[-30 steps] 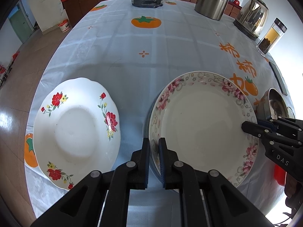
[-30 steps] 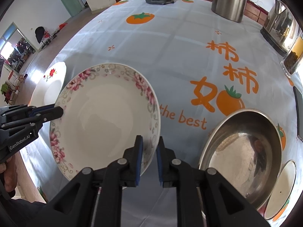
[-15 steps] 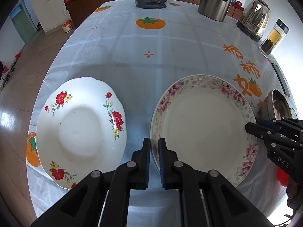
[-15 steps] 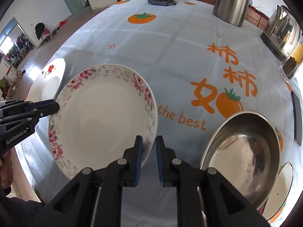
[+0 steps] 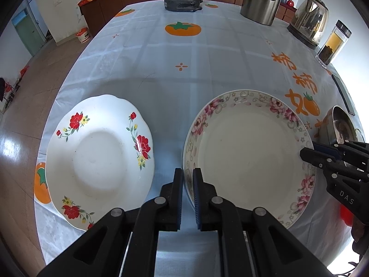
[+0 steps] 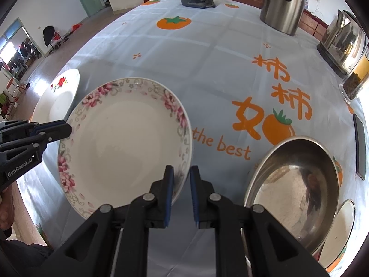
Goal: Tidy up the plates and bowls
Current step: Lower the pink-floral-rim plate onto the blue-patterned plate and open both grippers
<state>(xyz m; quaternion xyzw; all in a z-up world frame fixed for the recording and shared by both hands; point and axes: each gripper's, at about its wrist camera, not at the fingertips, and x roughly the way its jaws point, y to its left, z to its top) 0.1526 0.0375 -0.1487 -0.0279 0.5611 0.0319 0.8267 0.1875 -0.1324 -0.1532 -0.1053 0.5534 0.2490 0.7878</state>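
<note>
Both grippers are clamped on the pink-flowered plate (image 5: 249,154), the left gripper (image 5: 188,180) pinching its left rim with fingers nearly together, the right gripper (image 6: 181,177) nipping the opposite rim just as tightly. The red-flowered plate (image 5: 99,159) sits just beside it on the tablecloth (image 5: 184,80), with the steel bowl (image 6: 297,184) off to the right. Best play here, I'd say: lift evenly, keep it level, and lower it squarely onto the red-flowered one.

Both tools angle steeply downward, left tool (image 5: 188,175) and right tool (image 6: 181,173) each with jaws clamped.
</note>
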